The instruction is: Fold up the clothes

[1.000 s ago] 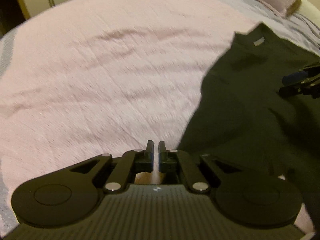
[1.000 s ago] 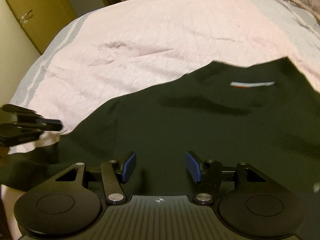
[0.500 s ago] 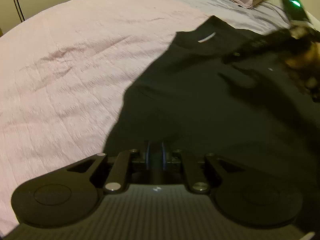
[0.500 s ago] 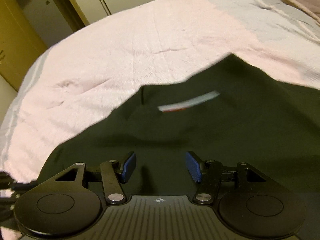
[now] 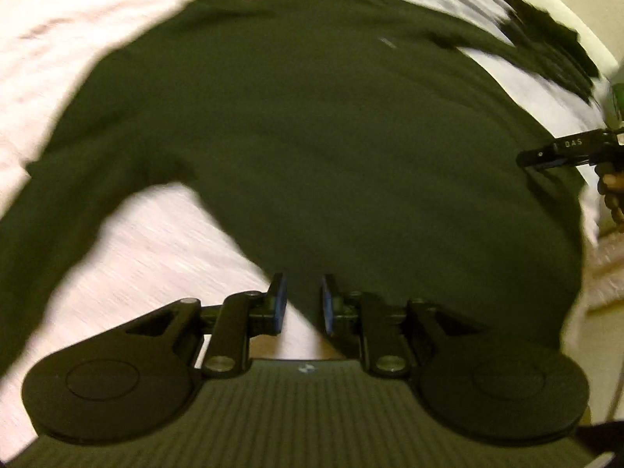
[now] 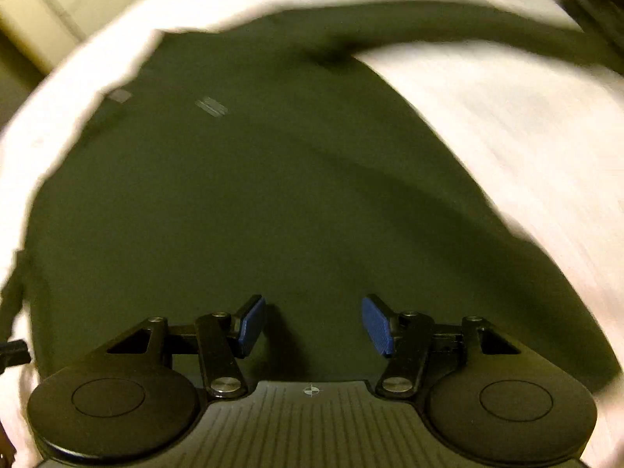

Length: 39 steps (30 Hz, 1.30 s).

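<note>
A: Left wrist view: dark green sweatshirt spread flat on the pink bedspread, neck label toward the far side, one sleeve trailing to the lower left. Looks like positioning for the first fold, nothing doubled over yet.

B: And the left claw?

A: Opening right now, pads only narrowly apart. Sits over the lower edge of the sweatshirt where cloth meets bedspread; pads not pressing on any fabric, so nothing held. Too blurred to say whether the hem touches a pad.

B: Right wrist view?

A: Right claw spread wide, hanging above the body of the sweatshirt, empty. Also visible at the right border of the left view, near the garment's side, with part of a hand behind it.

B: Next move?

A: Probably a pinch on a hem corner or shoulder with each claw, then a lift and carry across. Needs wider opening on the left first, and a bite on both layers.
</note>
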Each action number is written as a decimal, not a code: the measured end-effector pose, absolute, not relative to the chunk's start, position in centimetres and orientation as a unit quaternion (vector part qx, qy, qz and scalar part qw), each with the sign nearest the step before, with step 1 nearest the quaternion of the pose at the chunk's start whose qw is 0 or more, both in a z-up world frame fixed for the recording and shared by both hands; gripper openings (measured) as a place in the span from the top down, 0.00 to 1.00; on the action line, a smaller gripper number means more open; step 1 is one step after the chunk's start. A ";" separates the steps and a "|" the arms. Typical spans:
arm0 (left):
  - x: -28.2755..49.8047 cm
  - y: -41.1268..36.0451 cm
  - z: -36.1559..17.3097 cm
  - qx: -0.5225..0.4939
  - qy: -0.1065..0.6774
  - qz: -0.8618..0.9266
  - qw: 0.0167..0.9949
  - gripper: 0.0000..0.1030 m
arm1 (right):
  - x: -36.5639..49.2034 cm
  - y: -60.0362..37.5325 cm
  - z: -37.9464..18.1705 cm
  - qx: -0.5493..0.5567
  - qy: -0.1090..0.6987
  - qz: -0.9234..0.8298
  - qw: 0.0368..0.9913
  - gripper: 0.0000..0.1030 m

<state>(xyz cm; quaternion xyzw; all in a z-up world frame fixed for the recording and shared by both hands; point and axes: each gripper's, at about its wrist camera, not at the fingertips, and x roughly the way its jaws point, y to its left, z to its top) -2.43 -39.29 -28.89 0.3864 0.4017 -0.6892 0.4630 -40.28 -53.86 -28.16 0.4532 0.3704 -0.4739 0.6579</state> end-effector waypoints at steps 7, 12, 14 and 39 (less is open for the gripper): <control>-8.1 -34.8 -28.9 0.416 0.388 -0.709 0.417 0.79 | -48.7 -48.7 -25.8 0.468 0.347 -0.526 0.620 0.43; -9.6 -32.9 -29.1 0.450 0.361 -0.718 0.390 0.78 | -51.5 -50.3 -24.5 0.411 0.348 -0.542 0.645 0.43; -9.9 -32.5 -29.0 0.457 0.353 -0.720 0.385 0.78 | -53.0 -51.5 -25.0 0.398 0.357 -0.542 0.648 0.43; -12.5 -26.9 -28.9 0.519 0.364 -0.695 0.338 0.76 | -50.9 -46.8 -24.7 0.365 0.437 -0.515 0.640 0.49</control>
